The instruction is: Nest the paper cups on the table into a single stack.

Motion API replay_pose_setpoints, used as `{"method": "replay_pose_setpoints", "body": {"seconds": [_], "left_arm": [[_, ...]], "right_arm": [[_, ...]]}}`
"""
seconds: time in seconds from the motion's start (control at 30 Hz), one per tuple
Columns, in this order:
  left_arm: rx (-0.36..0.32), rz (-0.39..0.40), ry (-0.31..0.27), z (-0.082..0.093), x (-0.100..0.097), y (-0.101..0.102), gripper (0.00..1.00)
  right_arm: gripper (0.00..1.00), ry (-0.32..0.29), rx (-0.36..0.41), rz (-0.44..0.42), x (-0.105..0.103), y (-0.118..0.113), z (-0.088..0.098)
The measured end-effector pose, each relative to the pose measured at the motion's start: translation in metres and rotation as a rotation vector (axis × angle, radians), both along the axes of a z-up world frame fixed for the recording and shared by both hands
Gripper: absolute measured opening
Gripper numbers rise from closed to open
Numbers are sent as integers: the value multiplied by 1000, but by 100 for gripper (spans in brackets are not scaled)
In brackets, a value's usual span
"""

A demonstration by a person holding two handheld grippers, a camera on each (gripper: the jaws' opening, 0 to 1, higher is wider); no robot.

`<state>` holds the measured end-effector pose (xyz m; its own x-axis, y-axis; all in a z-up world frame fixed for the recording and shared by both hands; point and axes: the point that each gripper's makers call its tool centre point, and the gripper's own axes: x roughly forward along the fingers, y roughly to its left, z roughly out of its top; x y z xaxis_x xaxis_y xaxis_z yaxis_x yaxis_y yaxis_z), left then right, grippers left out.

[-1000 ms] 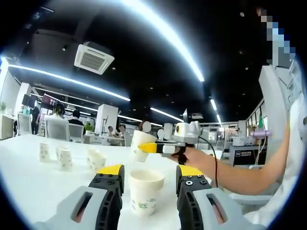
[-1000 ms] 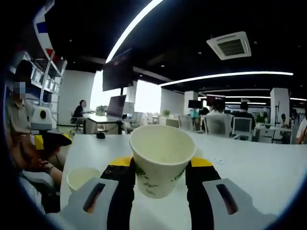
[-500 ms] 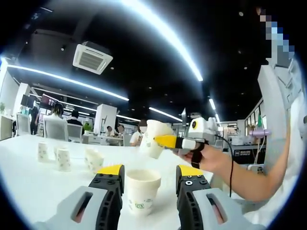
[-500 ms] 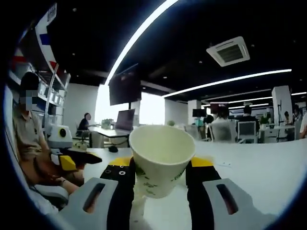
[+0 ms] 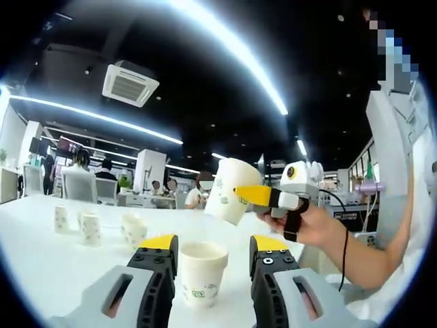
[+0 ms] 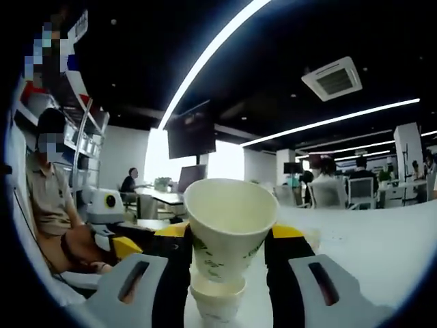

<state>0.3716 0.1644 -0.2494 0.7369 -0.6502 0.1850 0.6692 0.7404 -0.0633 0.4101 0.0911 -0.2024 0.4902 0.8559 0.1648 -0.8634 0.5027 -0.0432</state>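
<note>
Rising since earlier, right gripper, clamping a paper cup, is hovering over the lower-centre cup between left gripper's wide jaws; misalignment risks toppling it.

Wide white table, smooth top. Standing directly on it: one white paper cup with green print, upright, near; three more small white printed paper cups grouped farther away.
</note>
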Motion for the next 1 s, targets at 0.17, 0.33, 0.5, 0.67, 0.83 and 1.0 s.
{"method": "replay_pose_setpoints", "body": {"seconds": [0.17,0.33,0.5,0.67,0.83,1.0], "left_arm": [[0,5,0,-1,1,3,44],[-6,17,4,-2,2,9,44],[-5,18,6,-3,3,9,44],[0,16,10,-4,3,8,44],[-2,22,8,-3,3,11,44],[-6,32,12,-4,4,15,43]], "right_arm": [[44,-20,-5,10,-5,3,1],[45,-17,-18,5,-2,5,-3],[45,-17,-78,5,1,16,-17],[45,-24,-142,12,5,25,-28],[46,-28,-178,9,9,28,-37],[46,-24,-208,-2,12,28,-47]]}}
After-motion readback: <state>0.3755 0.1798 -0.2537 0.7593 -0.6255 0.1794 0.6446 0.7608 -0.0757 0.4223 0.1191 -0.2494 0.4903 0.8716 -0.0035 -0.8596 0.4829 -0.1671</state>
